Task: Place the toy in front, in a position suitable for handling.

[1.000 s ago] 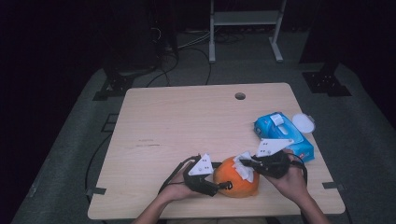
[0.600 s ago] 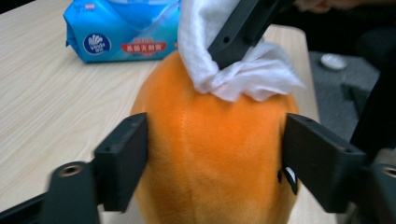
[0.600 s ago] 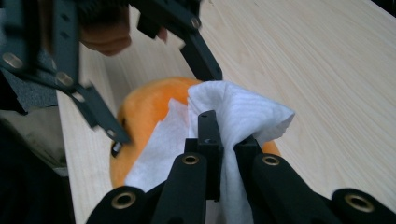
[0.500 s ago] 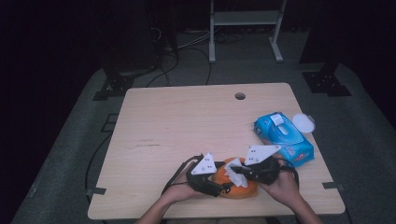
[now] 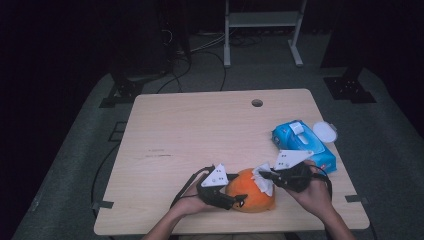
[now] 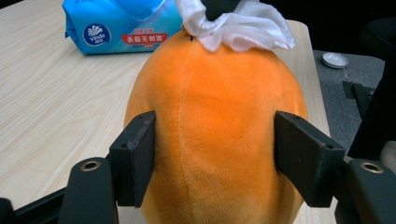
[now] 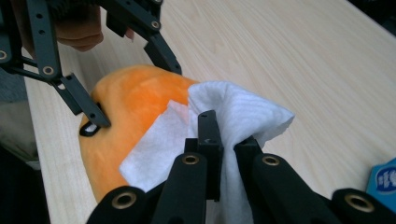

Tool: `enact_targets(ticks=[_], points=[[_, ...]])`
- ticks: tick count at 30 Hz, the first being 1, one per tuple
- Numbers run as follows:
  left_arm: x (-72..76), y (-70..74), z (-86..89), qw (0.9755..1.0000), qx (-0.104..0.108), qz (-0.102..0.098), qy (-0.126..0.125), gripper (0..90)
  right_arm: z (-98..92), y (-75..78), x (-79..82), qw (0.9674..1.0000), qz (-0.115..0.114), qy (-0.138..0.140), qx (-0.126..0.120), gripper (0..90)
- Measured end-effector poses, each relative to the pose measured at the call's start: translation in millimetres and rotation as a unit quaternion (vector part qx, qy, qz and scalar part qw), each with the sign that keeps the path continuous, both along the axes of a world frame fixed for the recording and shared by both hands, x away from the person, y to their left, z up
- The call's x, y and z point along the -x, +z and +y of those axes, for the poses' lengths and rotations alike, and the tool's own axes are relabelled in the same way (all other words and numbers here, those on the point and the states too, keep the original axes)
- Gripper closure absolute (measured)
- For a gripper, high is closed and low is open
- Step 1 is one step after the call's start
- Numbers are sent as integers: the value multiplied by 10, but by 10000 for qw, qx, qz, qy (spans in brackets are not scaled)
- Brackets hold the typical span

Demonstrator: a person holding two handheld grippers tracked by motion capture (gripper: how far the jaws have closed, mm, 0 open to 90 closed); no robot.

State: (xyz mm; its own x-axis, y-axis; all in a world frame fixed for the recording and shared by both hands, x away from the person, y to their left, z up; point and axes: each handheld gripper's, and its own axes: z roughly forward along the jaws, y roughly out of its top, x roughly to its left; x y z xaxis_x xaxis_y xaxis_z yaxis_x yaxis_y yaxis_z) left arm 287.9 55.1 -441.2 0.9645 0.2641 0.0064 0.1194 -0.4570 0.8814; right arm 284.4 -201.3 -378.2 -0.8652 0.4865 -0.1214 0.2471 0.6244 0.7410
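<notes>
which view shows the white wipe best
The right gripper view: the white wipe is close up, pinched between that gripper's jaws and draped on the orange plush toy. The left gripper view catches it at the toy's top edge; in the high view it is small.

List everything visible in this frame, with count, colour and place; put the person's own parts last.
plush toy: 1, orange, near table edge, between the grippers
wipe: 1, white, pressed on the toy's top
wipes pack: 1, blue, table right side
lid: 1, white, round, beside the pack at the table edge
table: 1, light wood, hole near far edge
rack: 1, white, on the floor behind
left gripper: 1, black, jaws on the toy's sides
right gripper: 1, black, shut on the wipe
hands: 2, at bottom edge
</notes>
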Motion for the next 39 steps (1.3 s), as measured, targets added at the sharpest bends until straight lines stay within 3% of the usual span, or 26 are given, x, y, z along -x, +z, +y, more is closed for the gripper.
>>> enact_targets(ticks=[2,5,7,8,9,12,16,26,29,31,35,39], points=[[-7,27,-5,10000,-7,40,-34,313,-24,-23,-15,9999,89,11,-65,859],[-28,90,-4,10000,-7,37,-56,233,39,-15,19,9999,42,98,16,858],[-47,121,-15,9999,149,35,-42,234,92,-12,37,9998,29,201,-45,858],[-47,121,-15,9999,149,35,-42,238,92,-12,37,9998,29,201,-45,858],[-31,108,-28,9999,126,5,-82,248,163,-6,65,9992,55,377,-110,858],[-27,75,-2,9999,66,-34,-79,319,222,-18,83,9990,-29,450,5,858],[-33,68,20,10000,34,22,-54,372,129,-8,39,9991,57,401,-97,859],[-44,55,64,9999,35,123,-88,381,-38,-11,23,9992,171,249,-250,858],[-45,103,50,9998,91,102,-124,247,7,-21,30,9988,250,327,-279,858],[-49,130,35,9996,243,41,-104,219,107,-20,80,9978,247,530,-306,858],[-41,88,27,9999,123,43,-80,326,179,5,110,9976,130,648,-191,857],[-67,64,60,9998,136,141,-37,358,49,23,60,9986,141,397,-332,858]])
